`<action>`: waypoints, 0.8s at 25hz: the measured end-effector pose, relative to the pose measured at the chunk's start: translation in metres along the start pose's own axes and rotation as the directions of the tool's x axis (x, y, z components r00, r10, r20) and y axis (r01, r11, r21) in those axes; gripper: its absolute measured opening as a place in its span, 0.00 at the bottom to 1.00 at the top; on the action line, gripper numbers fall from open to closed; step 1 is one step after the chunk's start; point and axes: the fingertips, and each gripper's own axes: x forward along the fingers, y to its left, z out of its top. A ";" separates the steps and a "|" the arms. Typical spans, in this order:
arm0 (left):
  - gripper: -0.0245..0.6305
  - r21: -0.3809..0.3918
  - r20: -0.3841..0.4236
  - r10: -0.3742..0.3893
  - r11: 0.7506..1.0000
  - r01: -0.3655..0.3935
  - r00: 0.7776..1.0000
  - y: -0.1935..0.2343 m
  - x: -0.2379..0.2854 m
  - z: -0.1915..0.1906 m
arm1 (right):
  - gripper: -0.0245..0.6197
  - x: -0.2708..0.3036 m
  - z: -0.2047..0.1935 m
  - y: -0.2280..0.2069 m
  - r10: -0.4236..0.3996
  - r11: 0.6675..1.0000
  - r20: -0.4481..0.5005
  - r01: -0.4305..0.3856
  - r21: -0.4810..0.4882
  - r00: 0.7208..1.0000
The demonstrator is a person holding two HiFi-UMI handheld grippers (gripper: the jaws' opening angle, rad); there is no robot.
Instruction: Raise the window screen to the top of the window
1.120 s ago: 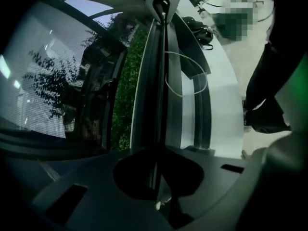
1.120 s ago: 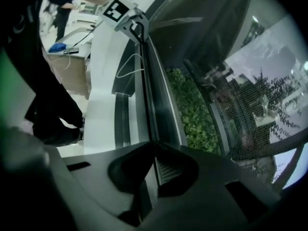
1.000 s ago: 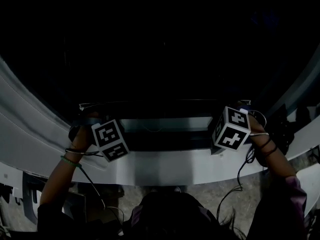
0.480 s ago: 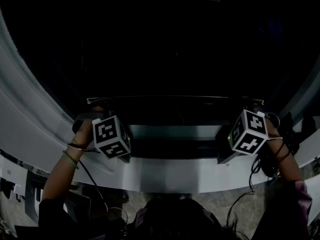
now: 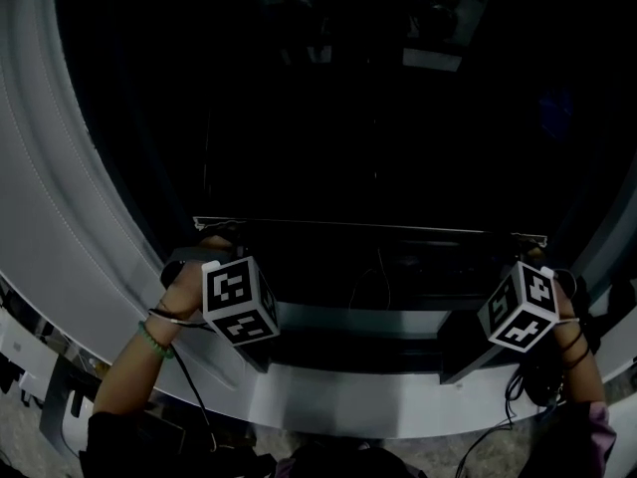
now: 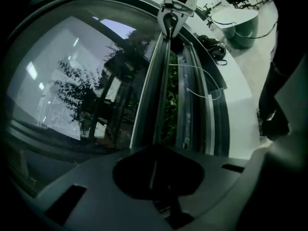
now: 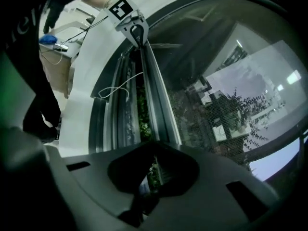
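The window screen's grey bottom bar [image 5: 368, 227] lies level across the dark window, a little above the sill. My left gripper [image 5: 221, 242] holds its left end and my right gripper [image 5: 532, 252] its right end. In the left gripper view the bar [image 6: 155, 100] runs from my left gripper [image 6: 154, 170] to the right gripper [image 6: 169, 22] at the far end. In the right gripper view the bar [image 7: 156, 105] runs from my right gripper [image 7: 151, 172] to the left gripper [image 7: 137, 32]. Each is shut on the bar. Dark mesh [image 7: 211, 114] hangs on the glass side.
The white window frame [image 5: 60, 217] curves round the left side and its sill [image 5: 338, 406] passes below the grippers. A thin white cord [image 6: 204, 81] loops over the tracks beside the bar. Cables trail from both wrists. Trees and buildings show through the glass.
Both grippers have gone up with the bar, which now stands farther above the sill. The head view has tilted up, so more of the dark window shows.
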 end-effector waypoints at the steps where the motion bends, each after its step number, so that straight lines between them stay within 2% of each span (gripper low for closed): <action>1: 0.07 -0.009 0.015 0.012 1.000 -0.011 1.000 0.009 -0.006 0.002 | 0.08 -0.006 0.002 -0.008 -0.015 1.000 0.008 0.015 0.005 1.000; 9: 0.08 -0.088 0.099 0.177 0.982 -0.168 0.979 0.105 -0.057 0.018 | 0.09 -0.062 0.027 -0.099 -0.199 0.980 0.086 0.196 0.040 0.976; 12: 0.09 -0.121 0.128 0.237 0.968 -0.222 0.963 0.138 -0.079 0.019 | 0.09 -0.085 0.040 -0.129 -0.280 0.960 0.102 0.276 0.053 0.955; 20: 0.10 -0.189 0.181 0.350 0.929 -0.317 0.919 0.226 -0.120 0.033 | 0.10 -0.128 0.062 -0.210 -0.418 0.908 0.148 0.408 0.096 0.896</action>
